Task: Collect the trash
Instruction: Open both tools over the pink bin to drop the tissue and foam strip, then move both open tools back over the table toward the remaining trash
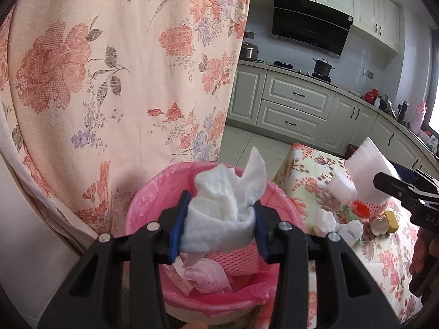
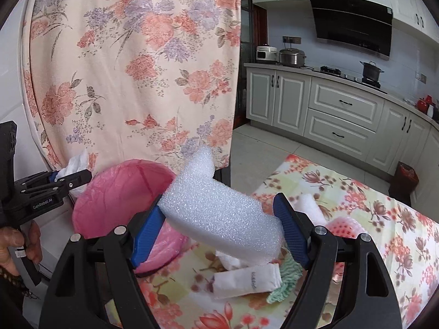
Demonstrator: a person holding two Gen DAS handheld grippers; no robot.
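Taking the bin (image 1: 208, 282) as our landmark, we start at its left, where a floral curtain (image 1: 109, 68) hangs behind it and runs past its far rim. The bin itself is lined with a pink bag (image 1: 145, 203), and inside we see a pink foam net (image 1: 241, 260) and a crumpled pink wrapper (image 1: 203, 277). Right above its opening we hold our left gripper (image 1: 218, 227), its blue pads pinching a white crumpled tissue (image 1: 227, 205) from both sides, so the tissue hangs over the bin and not yet in it. To the right of the bin stands a table with a floral cloth (image 1: 389, 260). Over the table's near edge, just right of the bin's rim, we hold our right gripper (image 2: 219, 230), its jaws spread wide and pressing on the two ends of a white foam block (image 2: 219, 205), which lies slanted between them. Below that block, on the cloth, we see more trash: a folded white packet (image 2: 247, 279), a green and white striped scrap (image 2: 285, 277), another white foam piece (image 2: 310, 205) and a red and white foam net (image 2: 343, 227). From the left wrist view an eggshell (image 1: 380, 223) also lies there, next to a yellow object (image 1: 392, 220). Farther right, beyond the table, kitchen cabinets (image 2: 340, 115) line the wall.
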